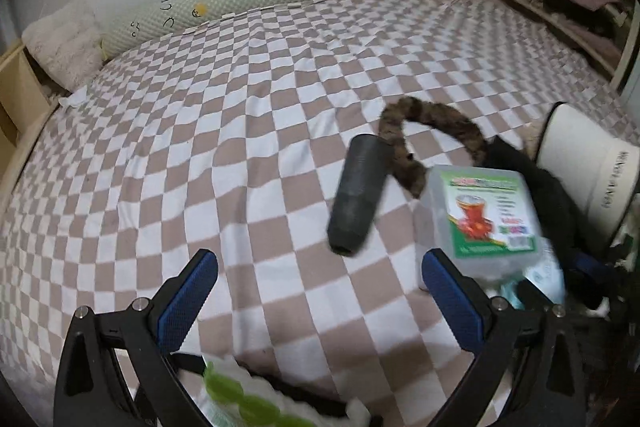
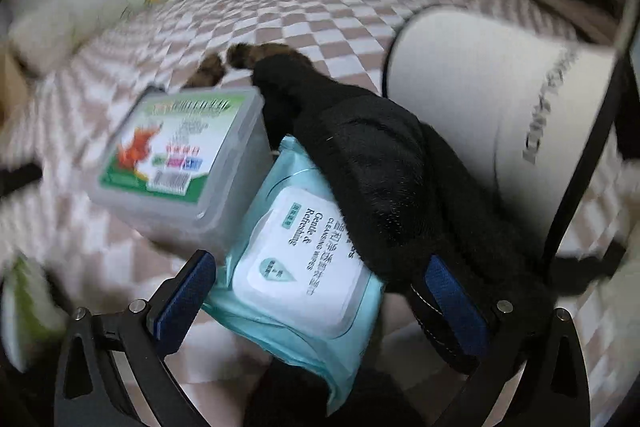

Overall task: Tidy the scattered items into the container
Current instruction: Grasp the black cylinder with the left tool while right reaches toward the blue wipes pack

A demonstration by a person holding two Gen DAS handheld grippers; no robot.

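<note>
1. Only the left wrist view shows the dark grey cylinder (image 1: pixel 358 195), which lies on the checkered bed (image 1: pixel 224 131) just left of the clear lidded box (image 1: pixel 486 215); the furry brown band (image 1: pixel 428 135) curls behind both.
2. Only the right wrist view shows the pale blue wipes pack (image 2: pixel 300 267) in full, leaning against the box (image 2: pixel 180 155), with a black cloth (image 2: pixel 392 179) draped over its upper right corner.
3. The white container (image 2: pixel 480 107) lies on its side at the right, touching the cloth; it shows in the left view too (image 1: pixel 580 163).
4. The left gripper (image 1: pixel 320 291) has its jaws spread wide over the bed, holding nothing.
5. The right gripper (image 2: pixel 320 295) is also spread wide, with the wipes pack between its fingers; its right finger (image 2: pixel 452 307) seems to touch the cloth, though blur makes this uncertain.
</note>
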